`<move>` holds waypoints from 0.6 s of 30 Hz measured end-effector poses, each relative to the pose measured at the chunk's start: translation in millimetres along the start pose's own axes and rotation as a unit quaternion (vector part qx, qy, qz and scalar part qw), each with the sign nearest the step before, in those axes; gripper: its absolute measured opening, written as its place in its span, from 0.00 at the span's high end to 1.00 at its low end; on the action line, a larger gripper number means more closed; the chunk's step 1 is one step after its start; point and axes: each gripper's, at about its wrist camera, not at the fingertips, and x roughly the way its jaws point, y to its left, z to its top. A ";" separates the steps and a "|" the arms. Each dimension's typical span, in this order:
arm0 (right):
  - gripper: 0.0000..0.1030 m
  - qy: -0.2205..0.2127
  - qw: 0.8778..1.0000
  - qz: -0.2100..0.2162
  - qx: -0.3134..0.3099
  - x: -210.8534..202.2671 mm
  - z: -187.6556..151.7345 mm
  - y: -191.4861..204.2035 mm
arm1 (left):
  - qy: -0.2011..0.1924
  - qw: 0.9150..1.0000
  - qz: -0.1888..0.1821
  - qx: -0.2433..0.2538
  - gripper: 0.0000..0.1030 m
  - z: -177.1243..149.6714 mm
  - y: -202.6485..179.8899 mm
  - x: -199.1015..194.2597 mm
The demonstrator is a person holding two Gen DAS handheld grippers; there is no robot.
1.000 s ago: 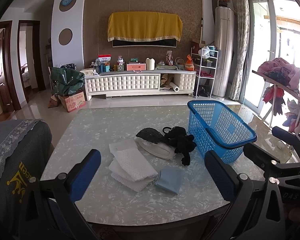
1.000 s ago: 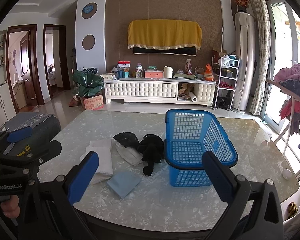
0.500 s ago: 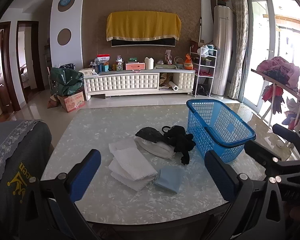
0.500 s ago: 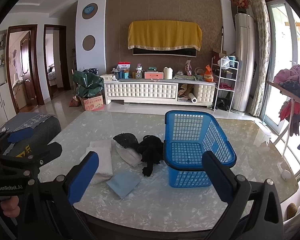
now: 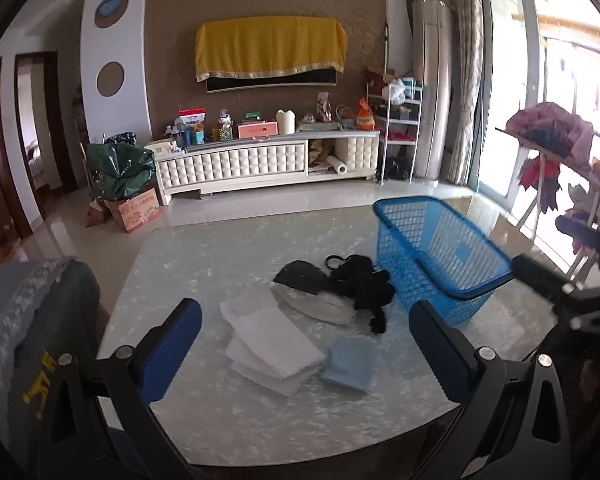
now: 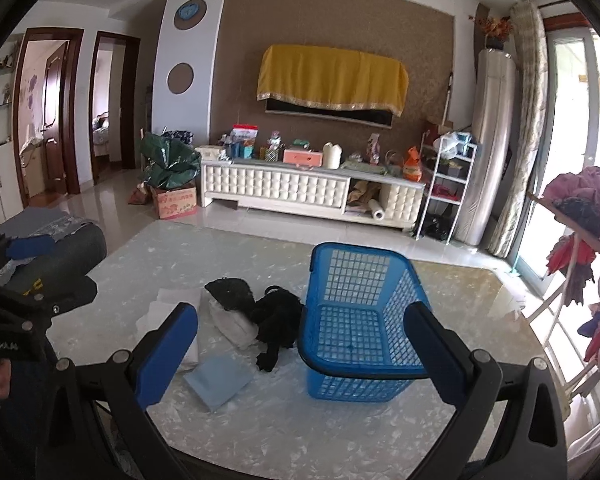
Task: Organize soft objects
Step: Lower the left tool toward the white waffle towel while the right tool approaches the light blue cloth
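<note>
On the pale marble table (image 5: 203,280) lie folded white towels (image 5: 269,340), a folded light-blue cloth (image 5: 350,364), a white padded piece (image 5: 320,308) under a black lace piece (image 5: 300,278), and a crumpled black garment (image 5: 366,290). An empty blue plastic basket (image 5: 440,256) stands at their right. My left gripper (image 5: 306,344) hovers open above the towels and the blue cloth, holding nothing. My right gripper (image 6: 302,350) is open in front of the blue basket (image 6: 360,316), above the black garment (image 6: 275,320) and the blue cloth (image 6: 219,376).
A chair back draped in grey cloth (image 5: 23,336) stands at the table's left edge. A clothes rack with hanging garments (image 6: 584,240) stands to the right of the table. A white TV cabinet (image 5: 259,164) lines the far wall.
Both views have tilted and shifted slightly; the right gripper has moved a little nearer the basket. The cloths and basket lie where they were. Both grippers stay open.
</note>
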 end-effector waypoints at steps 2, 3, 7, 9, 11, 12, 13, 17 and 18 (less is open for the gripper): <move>0.00 0.012 1.000 0.010 0.005 7.9 2.2 -3.3 | 0.016 1.000 -0.002 0.014 0.00 5.2 7.5 8.1; 0.00 0.021 1.000 0.019 0.005 15.2 5.4 -4.4 | 0.026 0.999 -0.005 0.017 0.00 7.3 11.6 12.0; 0.00 0.045 0.998 0.045 -0.010 34.5 12.6 -0.8 | 0.087 0.995 -0.026 0.030 0.00 11.3 27.2 35.8; 0.00 0.064 0.995 0.067 -0.019 48.1 16.2 5.7 | 0.112 0.992 -0.040 0.032 0.00 11.8 38.7 51.1; 0.00 0.087 0.992 0.088 -0.031 62.7 17.6 13.5 | 0.125 0.990 -0.051 0.027 0.00 11.4 48.0 60.6; 0.00 0.101 0.989 0.100 -0.037 71.8 17.3 18.5 | 0.130 0.990 -0.051 0.025 0.00 11.3 52.0 64.7; 0.00 0.114 0.987 0.109 -0.043 79.5 16.3 23.3 | 0.136 0.989 -0.048 0.025 0.00 10.6 56.5 69.8; 0.00 0.161 0.976 0.133 -0.067 108.4 9.2 41.0 | 0.155 0.986 -0.029 0.049 0.00 5.2 67.0 89.8; 0.00 0.171 0.973 0.139 -0.072 114.6 7.4 44.7 | 0.160 0.985 -0.030 0.055 0.00 5.4 70.4 95.4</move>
